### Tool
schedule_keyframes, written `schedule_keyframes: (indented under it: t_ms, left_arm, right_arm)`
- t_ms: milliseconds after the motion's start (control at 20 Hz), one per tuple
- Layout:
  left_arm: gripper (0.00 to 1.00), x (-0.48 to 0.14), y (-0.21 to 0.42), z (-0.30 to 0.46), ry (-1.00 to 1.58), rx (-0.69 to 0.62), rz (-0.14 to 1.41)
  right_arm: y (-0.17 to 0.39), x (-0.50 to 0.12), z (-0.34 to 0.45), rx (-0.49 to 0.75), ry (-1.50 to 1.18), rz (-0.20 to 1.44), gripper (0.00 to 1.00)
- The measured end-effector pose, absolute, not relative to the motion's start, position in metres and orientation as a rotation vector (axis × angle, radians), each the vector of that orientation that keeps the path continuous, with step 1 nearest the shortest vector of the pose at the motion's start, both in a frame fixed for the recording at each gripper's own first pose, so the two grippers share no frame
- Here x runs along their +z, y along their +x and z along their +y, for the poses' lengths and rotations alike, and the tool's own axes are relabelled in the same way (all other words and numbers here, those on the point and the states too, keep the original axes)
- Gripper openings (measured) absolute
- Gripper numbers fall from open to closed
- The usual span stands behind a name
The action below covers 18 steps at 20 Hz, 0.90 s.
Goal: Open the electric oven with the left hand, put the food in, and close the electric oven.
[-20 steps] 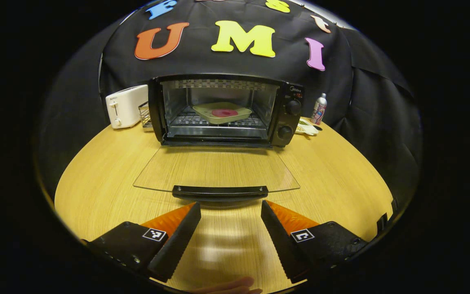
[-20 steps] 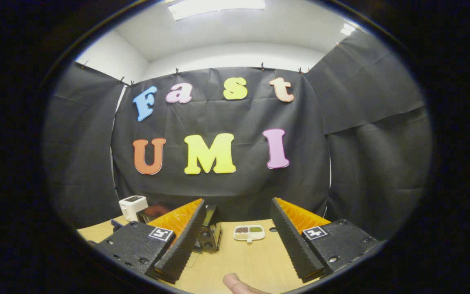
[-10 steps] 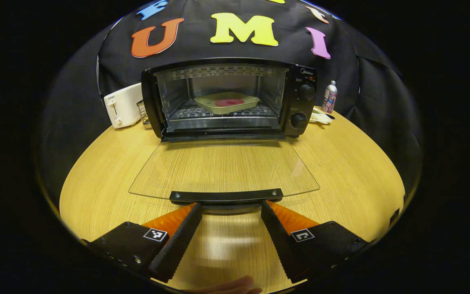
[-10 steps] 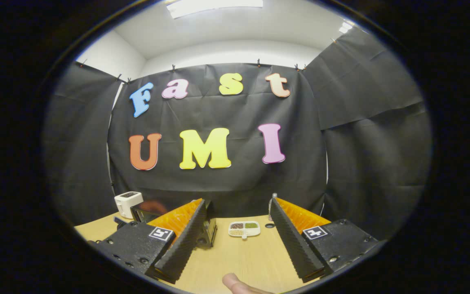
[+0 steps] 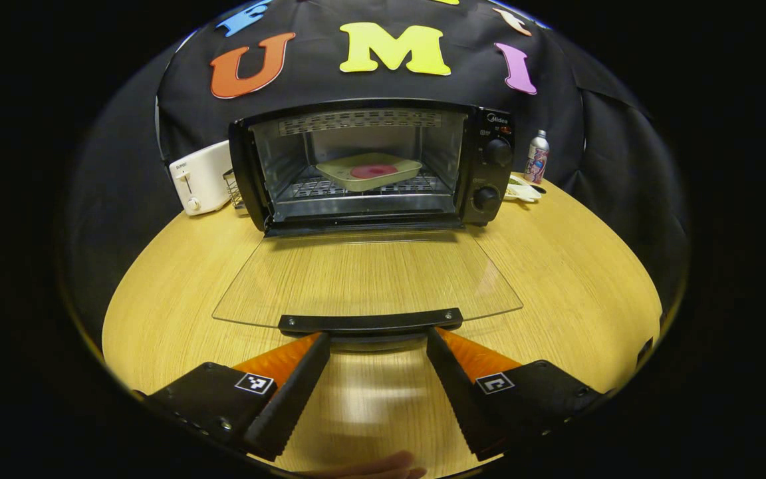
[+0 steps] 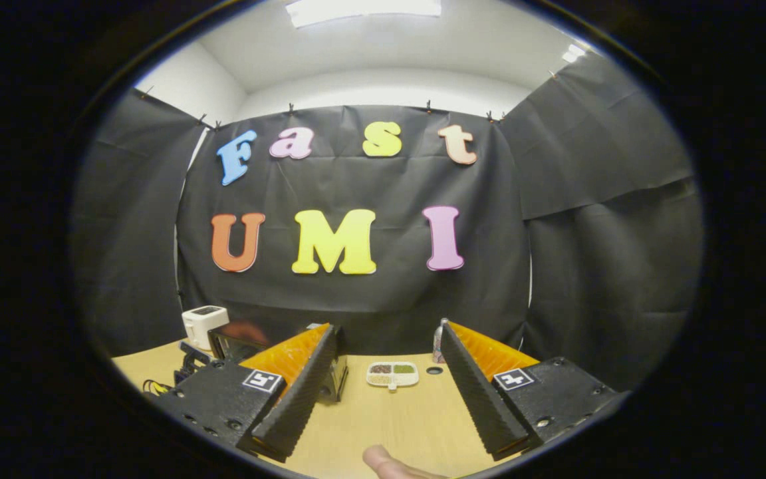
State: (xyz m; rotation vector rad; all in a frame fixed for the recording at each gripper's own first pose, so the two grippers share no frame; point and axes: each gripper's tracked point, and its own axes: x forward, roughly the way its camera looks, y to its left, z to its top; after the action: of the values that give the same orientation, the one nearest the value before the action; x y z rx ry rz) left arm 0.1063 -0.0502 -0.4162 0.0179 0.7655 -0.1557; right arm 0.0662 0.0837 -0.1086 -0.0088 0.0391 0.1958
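Fingers of the left gripper (image 5: 375, 346) stand wide apart with nothing between them, their tips just short of the door handle (image 5: 370, 322), whose long axis runs crosswise to them. Beyond, the glass door (image 5: 366, 276) lies flat toward the oven (image 5: 373, 166), where the food tray (image 5: 368, 173) sits on the rack. Right gripper (image 6: 386, 339), likewise spread and empty, hangs high, farther from the handle, so closing likely falls to the left.

left tongs (image 5: 375, 339): spread wide | right tongs (image 6: 389, 332): spread wide, raised
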Motion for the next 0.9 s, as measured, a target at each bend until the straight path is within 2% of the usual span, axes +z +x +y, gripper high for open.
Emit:
schedule_keyframes:
  t_ms: [550,900]
  left_arm:
    - [0.94,-0.383,0.115,-0.050,0.027,-0.133,0.670]
    - [0.95,-0.375,0.118,-0.049,0.025,-0.132,0.666]
  right_arm:
    - [0.063,-0.109,0.068,0.151,-0.023,0.010,0.96]
    - [0.051,-0.108,0.062,0.151,-0.010,0.001,0.96]
